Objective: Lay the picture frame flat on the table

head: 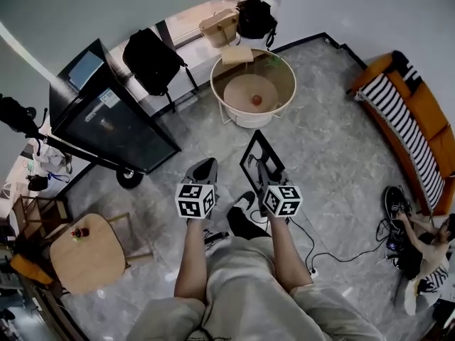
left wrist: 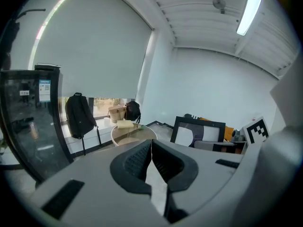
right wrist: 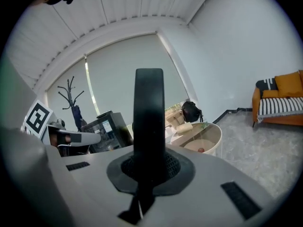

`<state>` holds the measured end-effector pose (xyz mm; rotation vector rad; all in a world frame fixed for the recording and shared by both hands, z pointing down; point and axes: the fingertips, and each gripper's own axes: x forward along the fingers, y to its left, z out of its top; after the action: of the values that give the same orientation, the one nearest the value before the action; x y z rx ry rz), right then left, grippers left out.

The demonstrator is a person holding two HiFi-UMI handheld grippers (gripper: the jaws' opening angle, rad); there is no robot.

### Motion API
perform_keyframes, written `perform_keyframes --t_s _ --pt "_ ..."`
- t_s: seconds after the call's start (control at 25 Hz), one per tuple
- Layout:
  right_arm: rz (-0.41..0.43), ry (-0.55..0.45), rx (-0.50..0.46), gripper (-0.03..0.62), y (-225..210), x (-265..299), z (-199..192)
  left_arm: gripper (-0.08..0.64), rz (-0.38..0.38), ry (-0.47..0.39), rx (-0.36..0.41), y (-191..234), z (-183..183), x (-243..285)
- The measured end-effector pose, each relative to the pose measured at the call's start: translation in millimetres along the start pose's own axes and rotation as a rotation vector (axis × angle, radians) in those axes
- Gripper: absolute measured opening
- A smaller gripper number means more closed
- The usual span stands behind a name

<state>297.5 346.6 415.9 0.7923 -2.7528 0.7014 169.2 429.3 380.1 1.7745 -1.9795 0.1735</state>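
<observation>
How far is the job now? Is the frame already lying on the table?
Done: the right gripper has the picture frame clamped. In hand: it is held above the floor, short of the round table. Left: reaching the table and laying it flat.

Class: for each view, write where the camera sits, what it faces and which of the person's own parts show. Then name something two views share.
Head view: on the head, looking steeply down; shows forearms, shoes, left tongs, right tongs holding the picture frame.
Left gripper view: rides the left tongs, facing the window; its empty, shut jaws show.
Right gripper view: rides the right tongs, facing likewise; jaws clamp the frame.
Shared: all show the round table.
</observation>
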Motion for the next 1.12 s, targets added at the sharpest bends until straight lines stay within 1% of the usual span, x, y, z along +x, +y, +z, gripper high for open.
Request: perform_keyframes --t_s 0.12,0.24,0.4,0.56,0.68,0.8,0.96,1.04,1.12 --pt "0.007 0.009 0.009 0.04 3.7 43.4 14.3 0.021 0.011 0.01 0.0 35.0 20.2 18.3" --pt "0.002 -0.004 0.022 0.04 3.1 75.5 32.8 0.021 0.014 0.015 0.011 59.7 39.2 38.2" --pt "-0.002 -0.026 0.031 0.04 -4.7 109.7 56.9 0.021 0.038 -0.015 0.031 84.3 70.0 61.9" --pt "-0.028 -0.065 0.085 0.04 -25.7 138.9 79.4 0.021 0.037 -0.008 0.075 100.7 93.4 93.1" --pt "-0.045 -0.085 0.122 0.04 -39.8 151.0 85.4 0.021 0.058 -0.029 0.094 110.2 106.3 111.0" --pt "-0.062 -0.085 0.159 0.04 -53.3 158.1 79.4 0.021 0.073 -0.056 0.094 121.1 115.5 130.9" --pt "-0.114 -0.05 0.157 0.04 -74.4 159.2 72.0 0.021 0.056 -0.028 0.072 130.8 112.0 160.2" --pt "-0.149 -0.052 0.158 0.04 -86.5 157.7 78.2 0.021 0.037 -0.022 0.06 133.2 115.9 174.1" --pt "-0.186 -0.068 0.179 0.04 -98.8 157.4 84.0 0.021 0.02 -0.021 0.048 137.2 121.5 187.4"
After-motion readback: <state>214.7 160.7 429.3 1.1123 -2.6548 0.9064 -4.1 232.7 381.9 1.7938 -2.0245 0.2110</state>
